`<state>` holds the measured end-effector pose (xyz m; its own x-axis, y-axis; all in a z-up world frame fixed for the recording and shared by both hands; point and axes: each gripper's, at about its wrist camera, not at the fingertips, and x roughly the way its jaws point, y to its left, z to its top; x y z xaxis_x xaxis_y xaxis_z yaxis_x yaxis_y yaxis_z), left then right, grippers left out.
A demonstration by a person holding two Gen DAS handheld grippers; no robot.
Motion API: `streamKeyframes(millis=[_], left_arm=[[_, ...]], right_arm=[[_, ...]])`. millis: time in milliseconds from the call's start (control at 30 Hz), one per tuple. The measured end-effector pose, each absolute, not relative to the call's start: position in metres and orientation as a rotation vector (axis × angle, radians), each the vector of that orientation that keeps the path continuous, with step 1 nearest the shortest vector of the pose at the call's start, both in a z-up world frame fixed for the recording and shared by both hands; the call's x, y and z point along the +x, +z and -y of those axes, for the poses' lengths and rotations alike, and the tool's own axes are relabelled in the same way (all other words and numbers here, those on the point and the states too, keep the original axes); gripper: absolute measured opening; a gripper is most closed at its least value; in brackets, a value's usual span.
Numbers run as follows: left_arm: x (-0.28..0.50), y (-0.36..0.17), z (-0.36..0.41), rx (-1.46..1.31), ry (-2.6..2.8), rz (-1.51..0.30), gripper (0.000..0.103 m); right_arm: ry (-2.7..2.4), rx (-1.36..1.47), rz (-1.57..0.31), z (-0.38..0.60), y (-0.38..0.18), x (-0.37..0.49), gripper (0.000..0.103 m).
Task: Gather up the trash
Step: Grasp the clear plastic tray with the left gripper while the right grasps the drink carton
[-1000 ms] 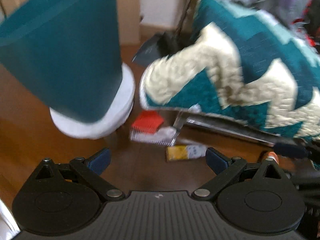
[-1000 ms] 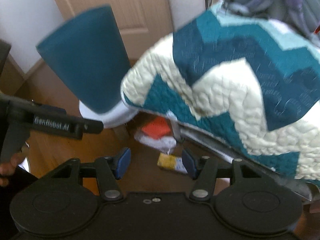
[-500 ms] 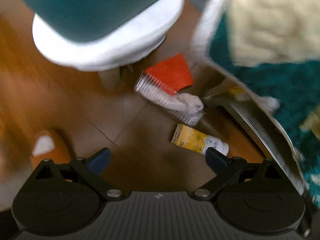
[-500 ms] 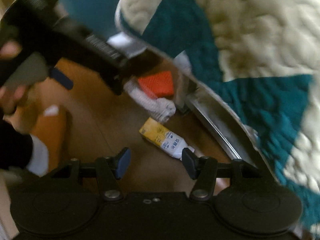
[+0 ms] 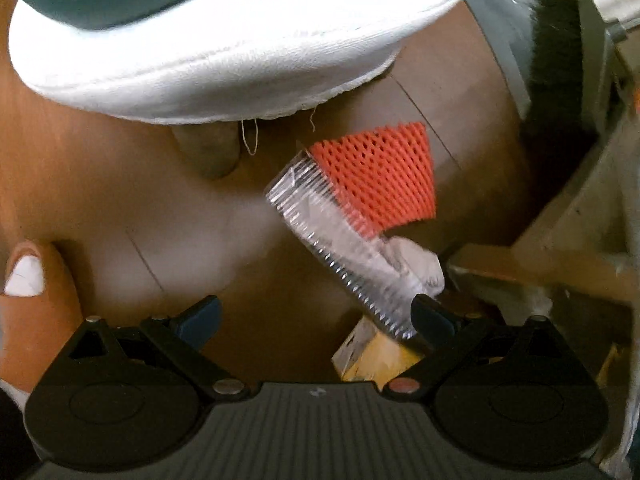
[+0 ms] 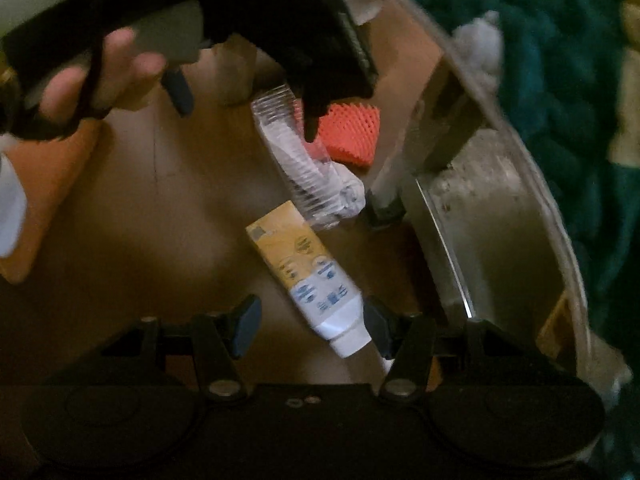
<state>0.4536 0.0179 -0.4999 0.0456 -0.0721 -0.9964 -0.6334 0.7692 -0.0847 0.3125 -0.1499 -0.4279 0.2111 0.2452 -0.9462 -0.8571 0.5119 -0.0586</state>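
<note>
Both of my grippers point down at a wooden floor (image 5: 100,184) where 4 pieces of trash lie close together. My left gripper (image 5: 316,316) stands wide with nothing between its pads; its right fingertip (image 5: 430,312) sits just over the lower end of a clear ribbed plastic cup (image 5: 336,248), whether touching I cannot tell. The cup lies on its side, tilted, with a crumpled white tissue (image 5: 416,260) at its lower end and an orange foam net sleeve (image 5: 380,176) overlapping its upper end. A yellow carton (image 5: 376,352) shows partly just below the cup.

My right gripper (image 6: 310,324) is also wide, holding nothing. The carton (image 6: 304,276), yellow at the top and white at the bottom, lies flat between the pads, its white end close to the right pad; contact is not clear. Beyond it lie the cup (image 6: 296,156), tissue (image 6: 352,192) and net sleeve (image 6: 352,136), touching one another.

A white-based stool (image 5: 224,52) overhangs the trash at the top of the left view. A metal bed frame (image 6: 480,184) and teal quilt (image 6: 560,60) border the right side.
</note>
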Motion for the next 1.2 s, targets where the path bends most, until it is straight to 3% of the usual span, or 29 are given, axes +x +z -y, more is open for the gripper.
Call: streamKeyframes(millis=[267, 633, 833, 1067, 1133, 1200], left_arm=[[0.47, -0.509, -0.024, -0.65, 0.494, -1.429, 0.101], [0.492, -0.536, -0.019, -0.569, 0.507, -1.502, 0.098], [0.494, -0.545, -0.013, -0.546, 0.479, -1.535, 0.079], [0.475, -0.545, -0.012, -0.54, 0.437, -1.551, 0.071], [0.467, -0.546, -0.013, -0.542, 0.43, -1.571, 0.06], [0.459, -0.549, -0.014, -0.531, 0.419, -1.601, 0.035]], right_arm=[[0.903, -0.76, -1.034, 0.138, -0.449, 0.319, 0.056], [0.934, -0.807, -1.028, 0.12, -0.471, 0.327, 0.056], [0.958, -0.819, -1.06, 0.116, -0.481, 0.321, 0.056], [0.965, -0.823, -1.057, 0.121, -0.481, 0.3, 0.055], [0.997, -0.837, -1.057, 0.122, -0.481, 0.287, 0.054], [1.018, -0.839, -1.068, 0.123, -0.48, 0.278, 0.052]])
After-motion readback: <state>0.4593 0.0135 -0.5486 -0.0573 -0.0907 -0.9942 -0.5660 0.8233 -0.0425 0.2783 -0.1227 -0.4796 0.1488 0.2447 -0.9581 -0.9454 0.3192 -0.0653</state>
